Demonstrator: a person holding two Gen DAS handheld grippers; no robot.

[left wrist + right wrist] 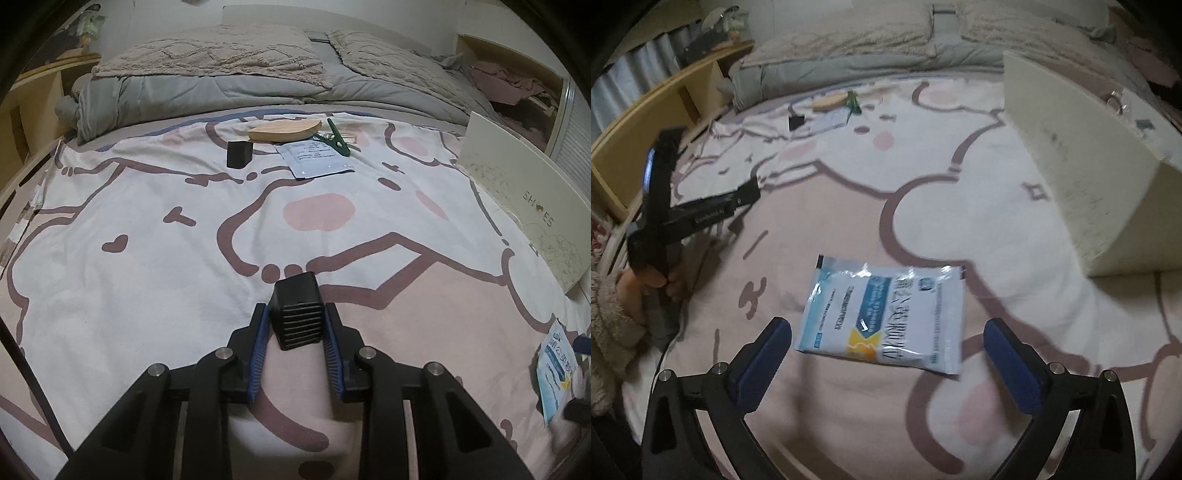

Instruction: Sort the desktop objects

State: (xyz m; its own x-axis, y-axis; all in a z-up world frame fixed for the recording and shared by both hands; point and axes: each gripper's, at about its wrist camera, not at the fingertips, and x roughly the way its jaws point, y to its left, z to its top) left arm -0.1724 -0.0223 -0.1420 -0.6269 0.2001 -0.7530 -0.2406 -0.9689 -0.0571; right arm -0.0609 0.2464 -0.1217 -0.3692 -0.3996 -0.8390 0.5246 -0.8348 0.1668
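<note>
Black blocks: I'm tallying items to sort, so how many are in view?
2. One black block is clamped in the left gripper; the other black block sits far back beside the wooden piece. None seems hidden.

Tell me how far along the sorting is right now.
Nothing looks sorted yet. In hand: the left gripper is shut on a ribbed black rubber block; the open right gripper flanks a blue-and-white foil sachet. Left: a second black block, wooden board, green clothes peg and another white sachet near the white shoe box.
</note>
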